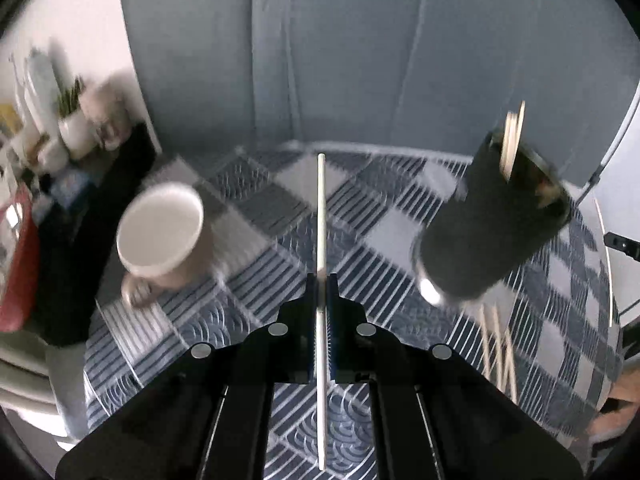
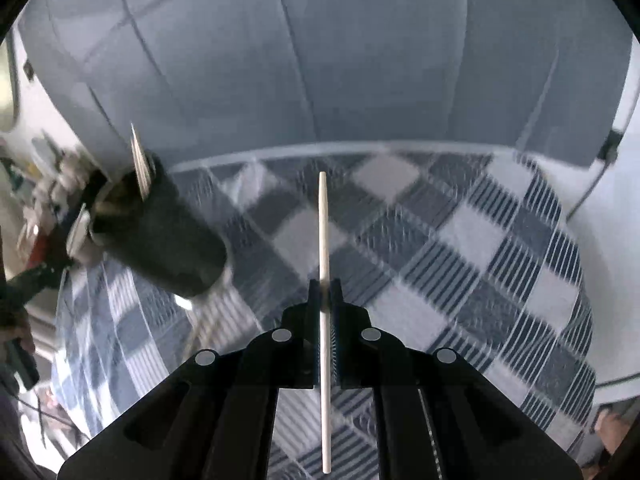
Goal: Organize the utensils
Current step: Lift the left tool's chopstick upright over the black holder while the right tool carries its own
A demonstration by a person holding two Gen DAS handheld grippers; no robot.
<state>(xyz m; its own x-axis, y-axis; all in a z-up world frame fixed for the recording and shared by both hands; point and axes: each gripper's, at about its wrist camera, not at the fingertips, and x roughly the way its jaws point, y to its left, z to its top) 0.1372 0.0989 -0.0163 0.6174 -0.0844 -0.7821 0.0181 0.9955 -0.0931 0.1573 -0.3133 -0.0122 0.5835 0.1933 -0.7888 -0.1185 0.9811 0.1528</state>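
Nearest the left wrist camera, the left gripper (image 1: 321, 280) is seen clamped on a white chopstick (image 1: 321, 216), which is held pointing forward above the checked tablecloth (image 1: 260, 208). The right gripper (image 2: 325, 285) is likewise closed on a second white chopstick (image 2: 324, 224). A few wooden chopsticks (image 1: 498, 352) are left lying loose on the cloth, near the base of the black holder (image 1: 488, 232), and are recorded clearly only in the left view. Further off, the holder is noted standing on the cloth with at least a pair of sticks (image 1: 512, 140) already in it. The task is therefore judged partly done: some pieces are stowed, two are in hand, and several remain on the table. A cream mug (image 1: 164, 236) to the left of the table and a cluttered shelf (image 1: 72, 148) beyond it are shown by the left view alone. The holder (image 2: 160, 232) is shown by the right view from its other side, with the far right of the cloth visible. A grey sofa (image 2: 320, 60) is recorded behind the table.
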